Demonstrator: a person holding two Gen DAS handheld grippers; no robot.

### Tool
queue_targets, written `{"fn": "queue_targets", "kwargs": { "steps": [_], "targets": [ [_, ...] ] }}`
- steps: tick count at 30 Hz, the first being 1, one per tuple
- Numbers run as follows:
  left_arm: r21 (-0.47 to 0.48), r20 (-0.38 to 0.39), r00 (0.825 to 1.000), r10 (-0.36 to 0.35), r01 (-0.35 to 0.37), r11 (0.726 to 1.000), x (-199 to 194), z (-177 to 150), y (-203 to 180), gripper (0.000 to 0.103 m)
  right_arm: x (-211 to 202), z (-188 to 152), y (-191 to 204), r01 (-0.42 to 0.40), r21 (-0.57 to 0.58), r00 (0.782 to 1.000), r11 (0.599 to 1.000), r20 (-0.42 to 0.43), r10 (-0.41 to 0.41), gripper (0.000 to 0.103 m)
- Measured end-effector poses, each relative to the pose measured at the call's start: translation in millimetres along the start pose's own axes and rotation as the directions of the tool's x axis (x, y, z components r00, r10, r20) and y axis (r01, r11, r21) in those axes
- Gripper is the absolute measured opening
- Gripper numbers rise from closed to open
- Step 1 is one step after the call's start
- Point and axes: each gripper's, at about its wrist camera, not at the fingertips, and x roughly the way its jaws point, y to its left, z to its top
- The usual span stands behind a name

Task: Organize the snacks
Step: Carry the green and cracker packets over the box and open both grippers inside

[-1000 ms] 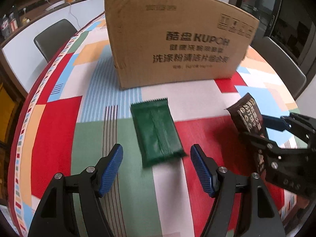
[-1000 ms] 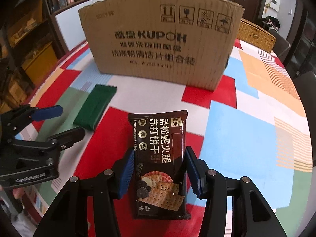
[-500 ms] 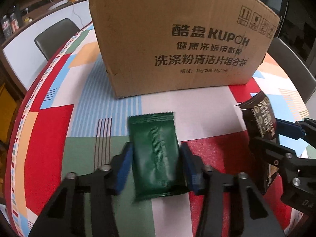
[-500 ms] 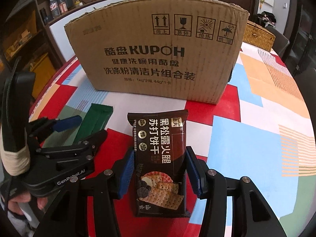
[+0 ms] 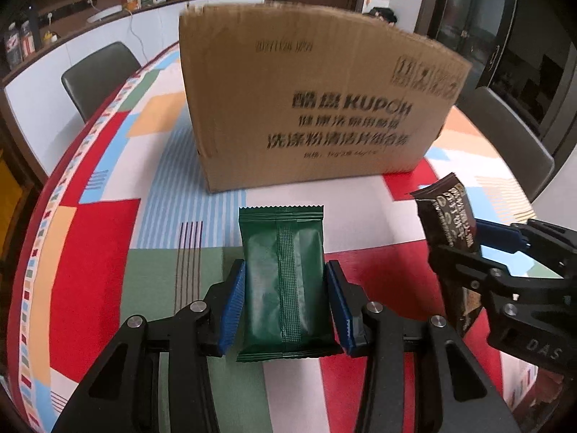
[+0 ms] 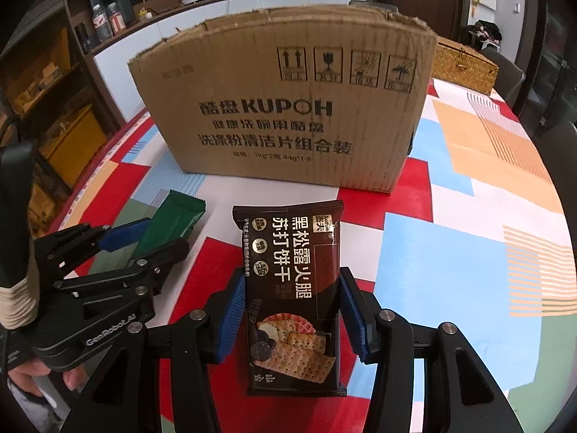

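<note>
My left gripper [image 5: 286, 306] is shut on a dark green snack packet [image 5: 283, 270] and holds it off the patterned tablecloth [image 5: 90, 245]. My right gripper [image 6: 293, 306] is shut on a dark brown cracker packet [image 6: 292, 281], also lifted. The brown packet [image 5: 447, 223] and right gripper [image 5: 505, 270] show at the right of the left wrist view. The green packet [image 6: 173, 220] and left gripper [image 6: 119, 252] show at the left of the right wrist view. A tall cardboard box [image 5: 313, 97] stands straight ahead of both; its top opening is hidden.
A dark chair [image 5: 97, 75] stands at the table's far left and another [image 5: 505, 144] at the right. A woven basket [image 6: 461, 68] sits on the table behind the box. A counter with bottles lines the back wall.
My left gripper closed on the green packet and lifted it off the table. Both grippers have risen, each holding its packet, facing the box.
</note>
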Motion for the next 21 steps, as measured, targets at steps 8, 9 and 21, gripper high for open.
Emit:
{"fn": "queue_targets", "kwargs": {
  "steps": [8, 9, 21],
  "targets": [
    [0.025, 0.100, 0.995, -0.015, 0.012, 1.000, -43, 3, -6, 0.043, -30, 1, 4, 0.005, 0.000, 0.998, 1.000, 0.065, -0.005, 0.050],
    [0.028, 0.115, 0.993, -0.016, 0.013, 1.000, -49, 4, -7, 0.043, -34, 2, 5, 0.006, 0.001, 0.997, 1.000, 0.075, -0.006, 0.050],
    [0.069, 0.275, 0.961, -0.023, 0.004, 0.998, -106, 30, -14, 0.043, -82, 19, 8, 0.005, 0.000, 0.975, 1.000, 0.222, -0.005, 0.050]
  ]
}}
